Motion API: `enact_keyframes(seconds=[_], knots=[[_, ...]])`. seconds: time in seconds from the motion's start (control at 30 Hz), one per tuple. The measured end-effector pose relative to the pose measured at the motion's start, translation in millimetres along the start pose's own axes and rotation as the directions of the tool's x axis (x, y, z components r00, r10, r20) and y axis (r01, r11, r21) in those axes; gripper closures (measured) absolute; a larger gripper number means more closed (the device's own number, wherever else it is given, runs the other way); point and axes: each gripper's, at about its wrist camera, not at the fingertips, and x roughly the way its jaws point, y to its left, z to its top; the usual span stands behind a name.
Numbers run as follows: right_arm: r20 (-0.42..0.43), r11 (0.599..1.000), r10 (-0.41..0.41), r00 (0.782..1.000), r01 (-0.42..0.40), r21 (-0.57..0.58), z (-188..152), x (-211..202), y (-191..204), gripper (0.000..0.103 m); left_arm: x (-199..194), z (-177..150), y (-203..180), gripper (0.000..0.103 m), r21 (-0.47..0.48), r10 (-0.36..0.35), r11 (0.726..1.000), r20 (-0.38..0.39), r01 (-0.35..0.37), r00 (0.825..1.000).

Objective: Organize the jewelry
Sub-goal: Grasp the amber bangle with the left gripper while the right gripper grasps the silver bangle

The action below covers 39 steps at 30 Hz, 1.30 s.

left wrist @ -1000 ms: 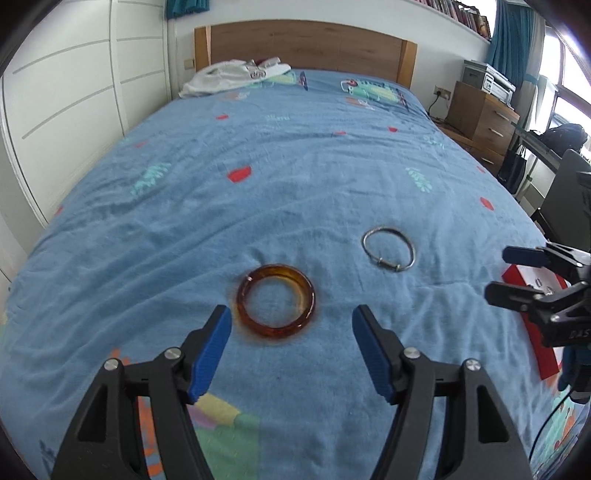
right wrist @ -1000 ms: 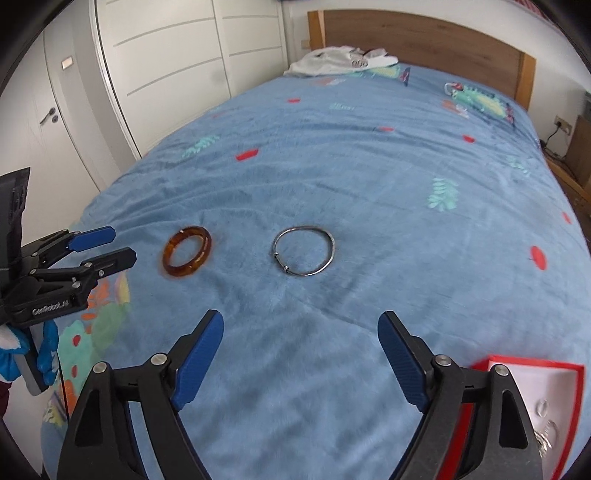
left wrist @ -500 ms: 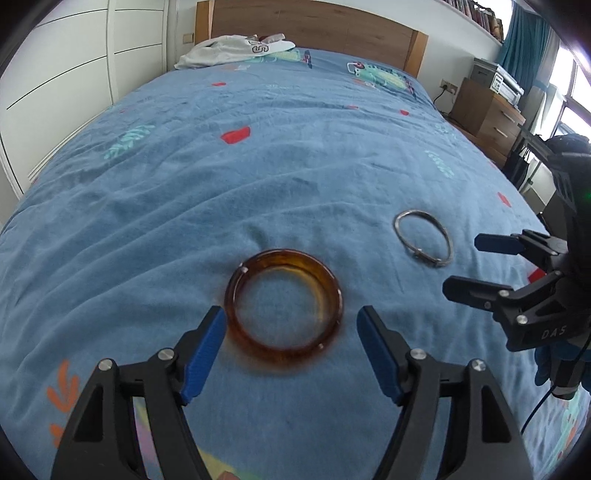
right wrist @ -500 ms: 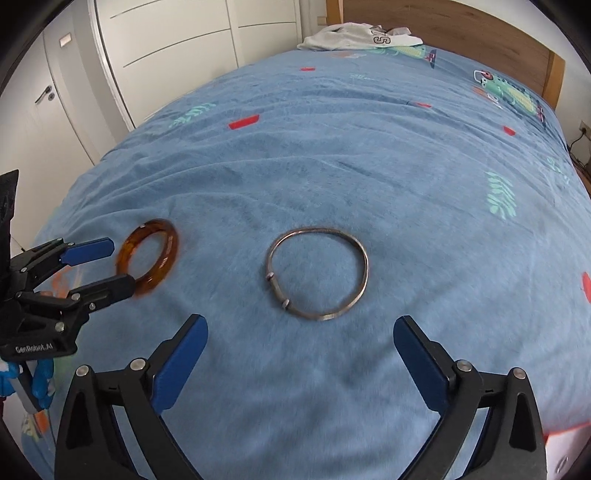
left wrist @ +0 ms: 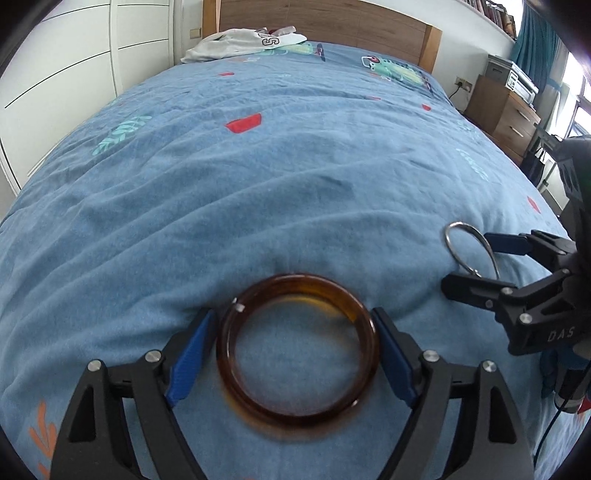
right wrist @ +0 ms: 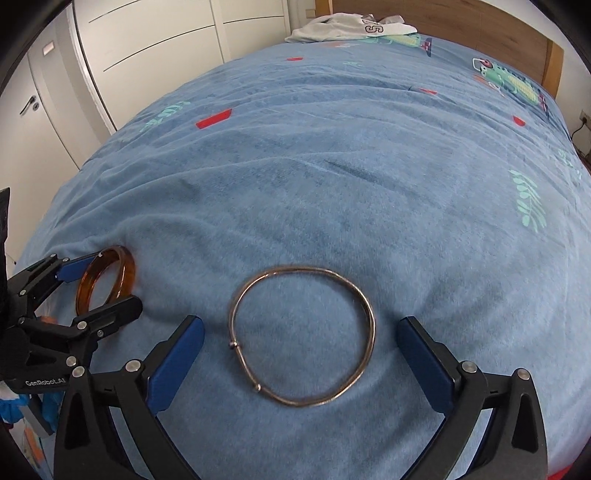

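Observation:
An amber bangle [left wrist: 258,387] lies on the blue bedspread. My left gripper [left wrist: 295,354] is open around it, one blue pad [left wrist: 190,354] on each side, close to its rim. A thin silver bangle [right wrist: 369,325] lies flat to its right. My right gripper [right wrist: 301,365] is open and straddles it, pads well clear of the wire. The amber bangle also shows in the right wrist view [right wrist: 127,273], between the left gripper's fingers [right wrist: 107,314]. The silver bangle shows in the left wrist view [left wrist: 452,247].
The bed [left wrist: 295,166] stretches away to a wooden headboard [left wrist: 332,22]. White clothing [left wrist: 243,40] lies at the far end. White wardrobe doors [right wrist: 155,44] stand on the left, a wooden nightstand [left wrist: 506,114] on the right.
Both grippers have moved forward and down. The left one now brackets the amber bangle and has narrowed; the right one now brackets the silver bangle.

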Motion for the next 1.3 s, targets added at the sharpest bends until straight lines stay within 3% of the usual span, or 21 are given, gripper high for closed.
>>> enact_keyframes(seconds=[0.17,0.27,0.3,0.47,0.57,0.8,1.1,1.3], knots=[[-0.007,1.000,0.003,1.000,-0.003,0.004,-3,1,-1,0.004,2,0,-2,0.021,0.003,0.009,1.000,0.004,-0.009,1.000],[-0.010,1.000,-0.015,1.000,0.015,0.006,-3,-1,-1,0.021,3,0,-3,0.021,0.002,0.018,1.000,0.000,-0.018,1.000],[-0.011,1.000,-0.016,1.000,0.016,0.013,-4,-4,-2,0.033,3,0,-3,0.021,0.001,0.020,1.000,-0.002,-0.020,1.000],[-0.017,1.000,0.005,1.000,-0.005,0.012,-14,-17,-1,0.033,-4,-4,-4,0.022,-0.008,0.028,1.000,-0.010,-0.028,1.000],[-0.011,1.000,0.016,1.000,-0.015,0.014,-29,-29,5,0.033,-12,-10,-7,0.028,-0.013,0.035,0.999,-0.010,-0.035,0.999],[0.006,0.999,0.033,0.999,-0.033,0.025,-77,-72,18,0.034,-47,-38,-18,0.028,-0.007,0.042,0.999,-0.014,-0.042,0.999],[0.072,0.997,0.014,0.997,-0.020,0.075,-136,-156,18,0.034,-111,-77,-50,0.028,0.042,0.024,0.999,0.001,-0.024,1.000],[0.133,0.993,-0.046,0.990,0.031,0.113,-164,-219,-4,0.034,-151,-79,-94,0.028,0.118,-0.024,0.993,0.032,0.020,0.999]])
